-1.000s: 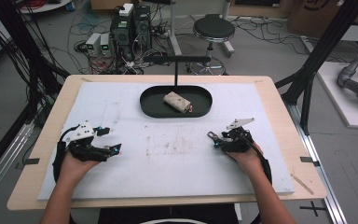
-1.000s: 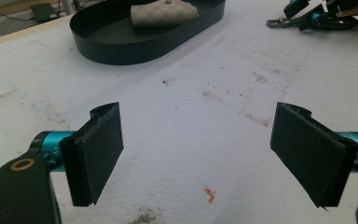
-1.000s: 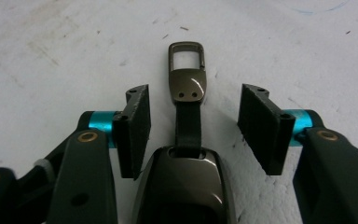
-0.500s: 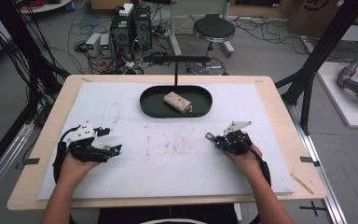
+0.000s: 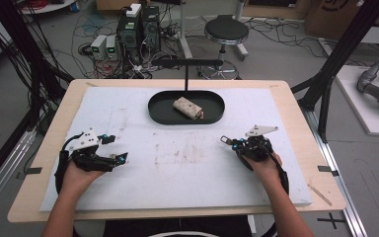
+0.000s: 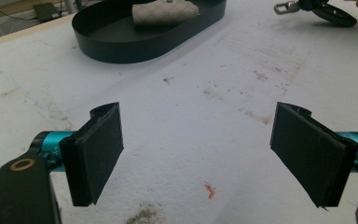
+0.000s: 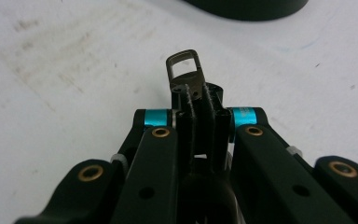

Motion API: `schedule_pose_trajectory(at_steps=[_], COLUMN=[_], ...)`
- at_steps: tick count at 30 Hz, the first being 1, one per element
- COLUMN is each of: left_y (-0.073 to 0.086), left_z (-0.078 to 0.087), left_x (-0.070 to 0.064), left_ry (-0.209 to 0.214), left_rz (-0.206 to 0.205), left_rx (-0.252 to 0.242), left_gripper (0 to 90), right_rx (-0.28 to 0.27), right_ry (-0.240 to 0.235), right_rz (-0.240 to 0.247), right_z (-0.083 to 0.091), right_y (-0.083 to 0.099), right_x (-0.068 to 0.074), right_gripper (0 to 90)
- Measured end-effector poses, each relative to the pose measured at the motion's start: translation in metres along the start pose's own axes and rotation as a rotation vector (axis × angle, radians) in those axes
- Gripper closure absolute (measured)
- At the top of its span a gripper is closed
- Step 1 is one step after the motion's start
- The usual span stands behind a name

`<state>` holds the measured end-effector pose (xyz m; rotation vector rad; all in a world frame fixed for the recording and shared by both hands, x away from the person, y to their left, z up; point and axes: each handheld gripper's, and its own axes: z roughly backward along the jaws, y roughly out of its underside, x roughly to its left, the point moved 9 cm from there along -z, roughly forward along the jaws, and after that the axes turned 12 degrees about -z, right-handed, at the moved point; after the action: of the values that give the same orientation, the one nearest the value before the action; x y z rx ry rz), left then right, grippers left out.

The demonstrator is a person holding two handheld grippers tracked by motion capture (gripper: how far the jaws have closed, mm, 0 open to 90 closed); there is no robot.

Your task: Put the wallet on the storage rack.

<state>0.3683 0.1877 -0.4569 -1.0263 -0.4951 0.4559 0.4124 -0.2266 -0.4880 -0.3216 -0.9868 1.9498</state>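
A black oval tray sits at the far middle of the white mat, with a pale paper-wrapped roll lying in it. My left gripper rests at the near left with its jaws wide open and nothing between them. In the left gripper view the left gripper looks over bare mat toward the tray and the roll. My right gripper is at the near right, pointing left, shut on a small metal clip. The clip's loop sticks out past the right gripper.
The white mat covers a wooden table and is stained in the middle. A black T-shaped stand rises behind the tray. A stool, cables and electronics are on the floor beyond. A small orange mark lies on the mat.
The right gripper has shifted slightly in place, its grey plate rocking. The left gripper has held still.
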Motion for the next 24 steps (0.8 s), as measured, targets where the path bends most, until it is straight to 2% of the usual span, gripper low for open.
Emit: schedule_pose_trajectory(at_steps=[4, 10, 17, 24], left_y=[0.0, -0.003, -0.004, -0.005], left_z=[0.0, 0.002, 0.005, 0.006], left_x=[0.0, 0.001, 0.004, 0.004], left_ry=[0.0, -0.006, -0.015, -0.016], left_rz=[0.004, 0.007, 0.01, 0.008], left_rx=[-0.002, -0.013, -0.024, -0.025], left_gripper=[17.0, 17.0, 17.0, 17.0], right_rx=[-0.062, -0.116, -0.178, -0.227], right_ry=[-0.019, -0.015, -0.006, -0.01], right_rz=[-0.019, -0.019, -0.008, -0.005], right_z=[0.011, 0.025, 0.036, 0.038], right_y=[-0.011, -0.034, -0.07, -0.109], right_x=[-0.001, -0.003, -0.006, -0.006], right_gripper=[86.1, 86.2, 86.3, 86.3])
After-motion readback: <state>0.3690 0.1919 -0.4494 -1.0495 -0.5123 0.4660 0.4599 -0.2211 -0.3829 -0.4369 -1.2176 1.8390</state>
